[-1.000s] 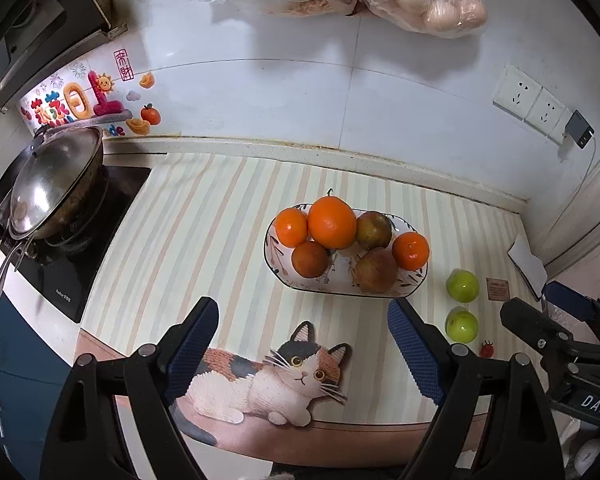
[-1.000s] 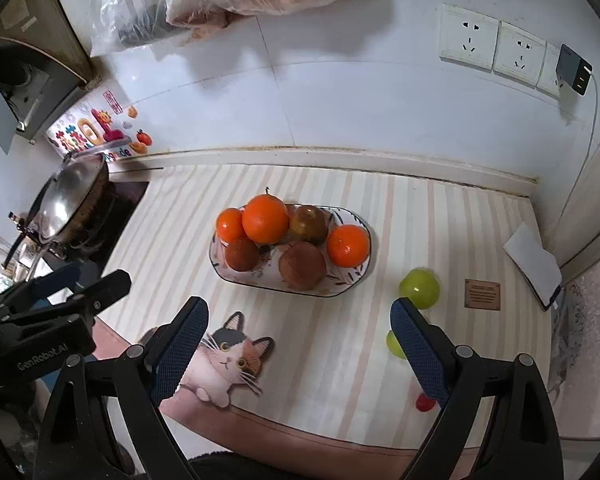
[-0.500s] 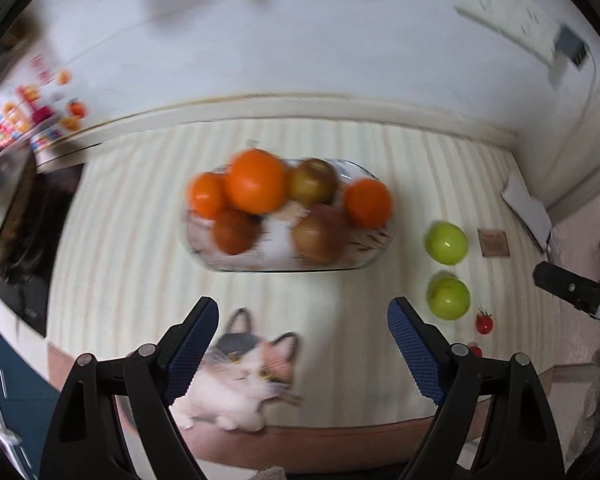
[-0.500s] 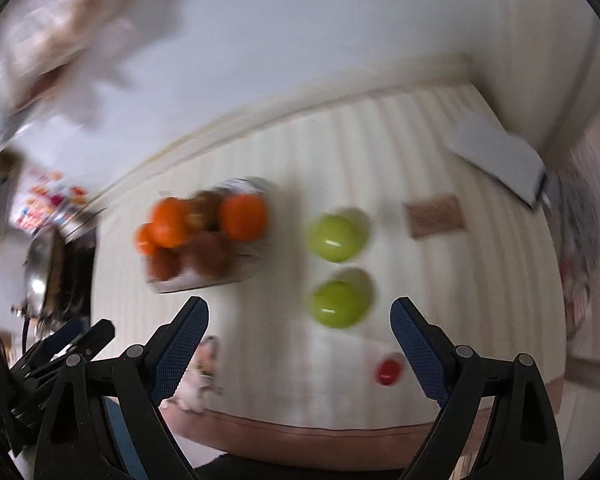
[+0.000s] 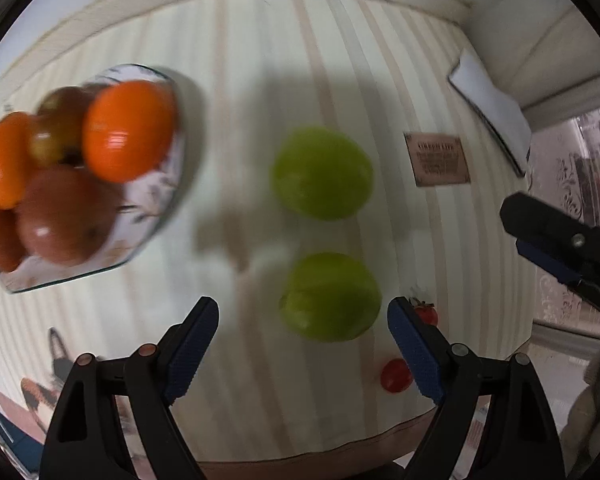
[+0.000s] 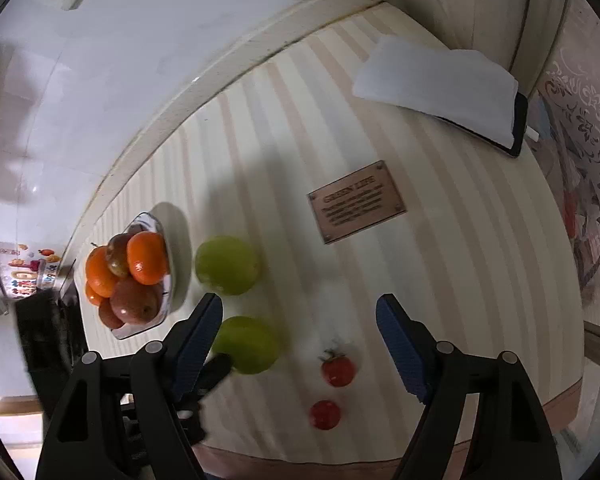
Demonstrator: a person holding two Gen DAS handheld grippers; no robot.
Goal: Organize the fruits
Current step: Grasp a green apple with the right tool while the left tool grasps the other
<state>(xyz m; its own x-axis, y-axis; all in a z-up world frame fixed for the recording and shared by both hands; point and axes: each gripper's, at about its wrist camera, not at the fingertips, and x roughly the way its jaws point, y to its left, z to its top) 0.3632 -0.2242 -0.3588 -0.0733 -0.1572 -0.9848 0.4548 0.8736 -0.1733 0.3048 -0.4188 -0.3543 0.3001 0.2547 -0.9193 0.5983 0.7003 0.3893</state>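
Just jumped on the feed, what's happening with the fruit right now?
Both grippers are open and hold nothing. The left gripper is lined up on the nearer round green fruit; the right gripper hovers over two small red cherry tomatoes. A second green fruit lies loose on the striped mat. The patterned ceramic bowl already holds oranges and brownish fruits.
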